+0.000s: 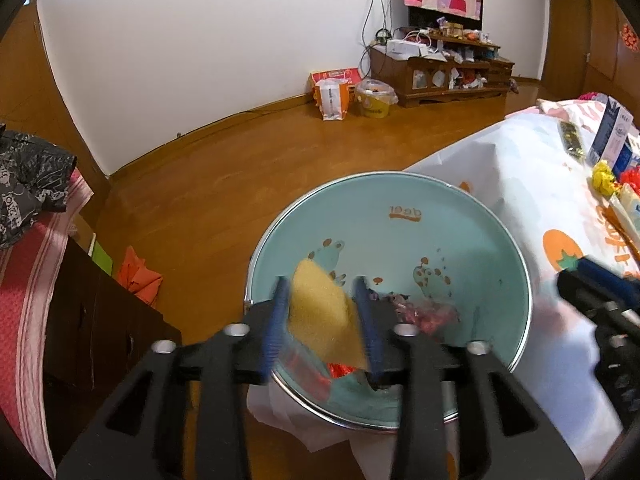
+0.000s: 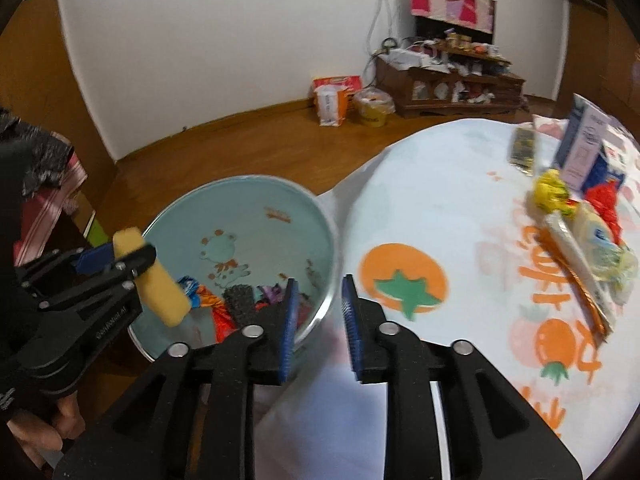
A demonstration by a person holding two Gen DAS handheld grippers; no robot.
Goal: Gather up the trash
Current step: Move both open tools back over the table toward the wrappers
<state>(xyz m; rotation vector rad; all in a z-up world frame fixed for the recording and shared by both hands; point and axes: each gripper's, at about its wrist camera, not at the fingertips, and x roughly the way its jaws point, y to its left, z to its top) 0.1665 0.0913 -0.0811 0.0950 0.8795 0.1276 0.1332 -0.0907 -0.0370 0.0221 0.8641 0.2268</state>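
Left gripper [image 1: 322, 320] over the bin [image 1: 516, 264], pointing steeply down into it. Yellow sponge [image 1: 320, 316] sits between its fingers [image 1: 276, 320]; fingers part-spread. From the right wrist view the sponge [image 2: 156, 280] hangs tilted, top end at the fingers, lower end angled down toward the bin's far side. Whether the pads press it or it is slipping free, I cannot tell; the blur suggests a drop in progress.

Bin holds wrappers [image 2: 216, 304] at its near floor: orange, blue, dark pieces.

Right gripper [image 2: 320, 320] empty, fingers apart with nothing between them, poised over the bin's rim where it meets the surface [image 2: 440, 184].

Remaining trash: heap [image 2: 580, 232] at the far right of the surface, including a yellow crumple, red scrap and a flat packet. It lies well apart from both grippers, ahead and to the right of the right fingers. The packet's long axis runs diagonally, far-left to near-right.

Judgement: the right hand is nearer the heap, so the next pick is likely its own. The fingers would need to straddle the packet across its narrow width.
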